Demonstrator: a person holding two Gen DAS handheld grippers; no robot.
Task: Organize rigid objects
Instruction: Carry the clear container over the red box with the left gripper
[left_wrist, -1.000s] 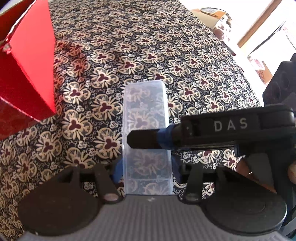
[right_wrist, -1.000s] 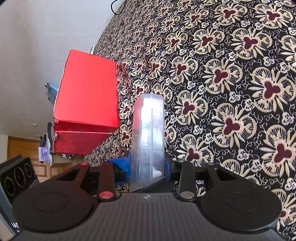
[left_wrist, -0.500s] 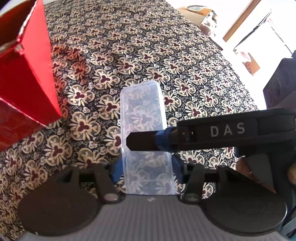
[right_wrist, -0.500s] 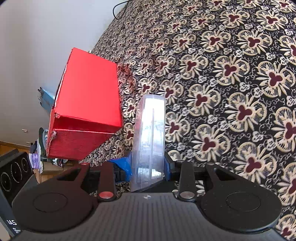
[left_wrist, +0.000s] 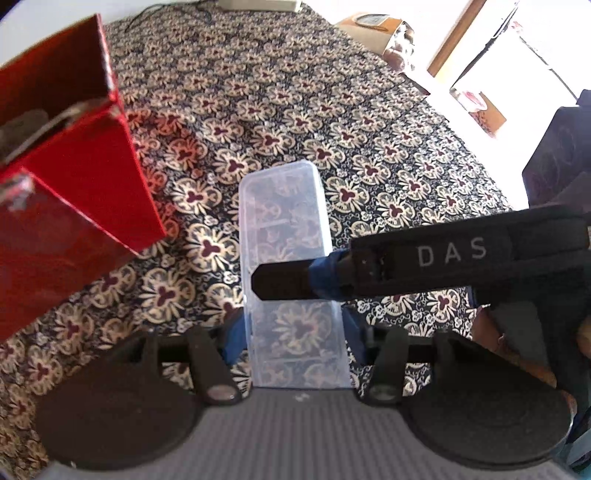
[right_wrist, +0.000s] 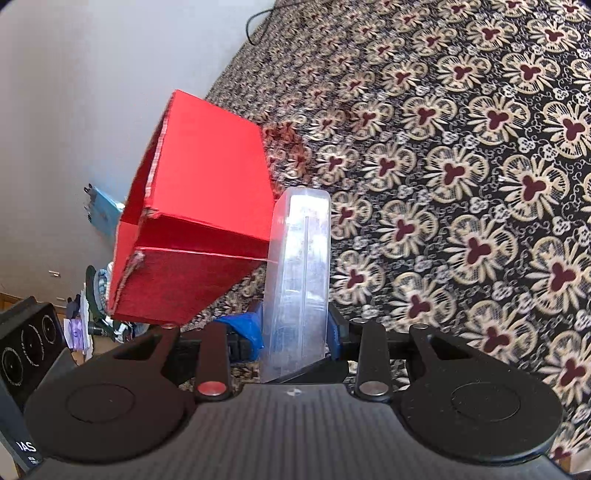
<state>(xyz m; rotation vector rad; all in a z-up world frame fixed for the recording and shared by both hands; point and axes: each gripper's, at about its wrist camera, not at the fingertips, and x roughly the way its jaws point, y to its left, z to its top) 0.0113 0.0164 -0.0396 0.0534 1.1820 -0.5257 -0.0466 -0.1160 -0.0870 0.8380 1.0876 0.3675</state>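
Note:
A clear plastic compartment case (left_wrist: 284, 236) hangs in the air above the floral bedspread (left_wrist: 332, 110), held by both grippers. My left gripper (left_wrist: 293, 336) is shut on its near end, blue pads against the two long sides. One black finger (left_wrist: 284, 282) of the right gripper lies across the case's top face. In the right wrist view the case (right_wrist: 301, 266) shows edge-on, and my right gripper (right_wrist: 293, 330) is shut across its thin sides. An open-topped red box (left_wrist: 77, 206) stands to the left; in the right wrist view the red box (right_wrist: 199, 221) sits just left of the case.
The patterned bedspread (right_wrist: 480, 184) fills most of both views. A white wall (right_wrist: 92, 74) rises behind the red box, with a dark cable near the bed's far edge. A cardboard box (left_wrist: 369, 26) and bright doorway lie beyond the bed at top right.
Both grippers have risen with the case still held. In the right wrist view the red box has drawn closer to the case. More of the bedspread shows in the left wrist view.

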